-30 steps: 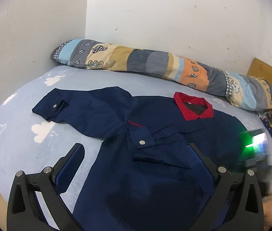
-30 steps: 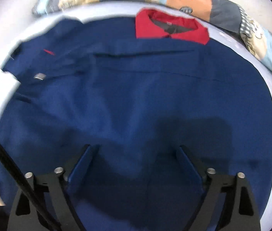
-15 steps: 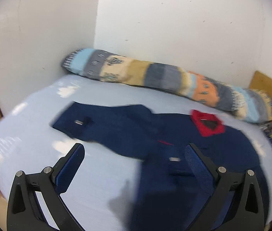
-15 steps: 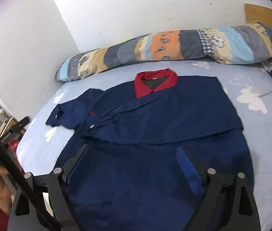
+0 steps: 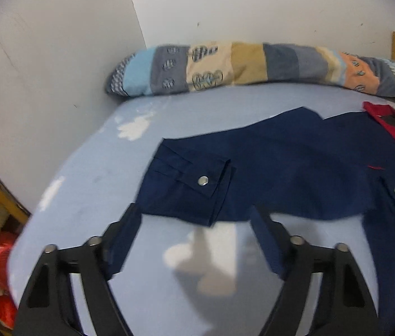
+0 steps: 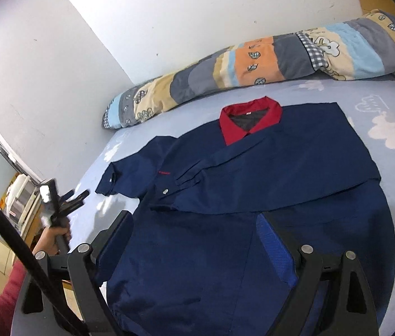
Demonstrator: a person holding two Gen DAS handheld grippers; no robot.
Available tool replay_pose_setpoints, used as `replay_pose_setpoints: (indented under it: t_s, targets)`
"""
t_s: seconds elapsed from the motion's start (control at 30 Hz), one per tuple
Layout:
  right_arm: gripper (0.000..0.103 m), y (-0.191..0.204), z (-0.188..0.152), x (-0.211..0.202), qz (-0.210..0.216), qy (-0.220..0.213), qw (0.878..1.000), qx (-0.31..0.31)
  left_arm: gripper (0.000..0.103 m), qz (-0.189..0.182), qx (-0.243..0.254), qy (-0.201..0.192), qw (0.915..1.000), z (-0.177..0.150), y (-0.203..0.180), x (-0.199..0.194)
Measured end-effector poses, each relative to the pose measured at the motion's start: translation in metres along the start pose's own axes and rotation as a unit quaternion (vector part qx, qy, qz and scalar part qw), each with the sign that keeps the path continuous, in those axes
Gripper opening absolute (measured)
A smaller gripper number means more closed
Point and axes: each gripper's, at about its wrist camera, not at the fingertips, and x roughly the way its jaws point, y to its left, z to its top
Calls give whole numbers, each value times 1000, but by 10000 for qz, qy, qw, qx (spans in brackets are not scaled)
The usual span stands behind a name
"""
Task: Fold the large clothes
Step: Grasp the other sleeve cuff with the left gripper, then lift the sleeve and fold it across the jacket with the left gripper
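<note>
Now left gripper [image 5: 194,224] is hovering, fingers wide, empty, just near of the jacket [image 6: 253,196] left sleeve cuff [image 5: 189,182]; sleeve running far-right. Right gripper [image 6: 194,232] is gaping empty over the hem.

Probably a home bedroom: a bed [image 6: 365,128] with cloud-print sheet and patchwork bolster [image 6: 253,64] against white walls.

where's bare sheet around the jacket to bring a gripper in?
Bare sheet lies right of the jacket, and a strip runs between the red collar and the bolster. More lies under the open left gripper, near the outstretched sleeve's cuff. The middle is all cloth.
</note>
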Motion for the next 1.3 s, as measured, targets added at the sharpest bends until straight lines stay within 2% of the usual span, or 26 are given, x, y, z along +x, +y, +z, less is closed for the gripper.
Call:
replay_pose_setpoints:
  t_s: [0.1, 0.2, 0.33, 0.43, 0.47, 0.53, 0.57, 0.63, 0.8, 0.9, 1.1, 1.3]
  targets:
    - [93, -1, -1, 12, 25, 151, 9999, 34, 75, -41, -84, 42, 9999, 13, -3, 38]
    - [93, -2, -2, 25, -6, 297, 9995, 39, 75, 20, 57, 89, 9999, 24, -11, 69]
    - [93, -6, -4, 36, -31, 417, 9991, 78, 75, 397, 451, 291, 9978, 31, -24, 106]
    - [93, -7, -5, 41, -49, 461, 9989, 61, 75, 689, 555, 503, 9948, 31, -27, 129]
    - [93, -7, -5, 42, -67, 465, 9989, 43, 72, 713, 487, 532, 9948, 31, -23, 133]
    - [93, -7, -6, 43, -109, 478, 9988, 3, 28, 765, 170, 583, 9952, 33, -7, 137]
    - [93, -7, -6, 44, -99, 500, 9987, -7, 24, 681, -2, 619, 9958, 33, 1, 137]
    - [93, -8, -6, 44, -108, 488, 9987, 28, 7, 387, -225, 545, 9975, 31, 14, 132]
    - [93, -11, -5, 35, -84, 337, 9993, 109, 5, 97, -554, 381, 9977, 34, 32, 98]
    - [93, -13, -4, 27, -104, 208, 9996, 147, 5, -52, -746, 237, 9969, 46, 42, 69]
    - [93, -18, 1, 10, -76, -36, 9996, 271, 5, -551, -1021, -4, 9932, 98, 44, 3]
    - [93, -28, 7, -13, -86, -355, 9983, 460, 5, -1235, -1050, -285, 9864, 170, 5, -80]
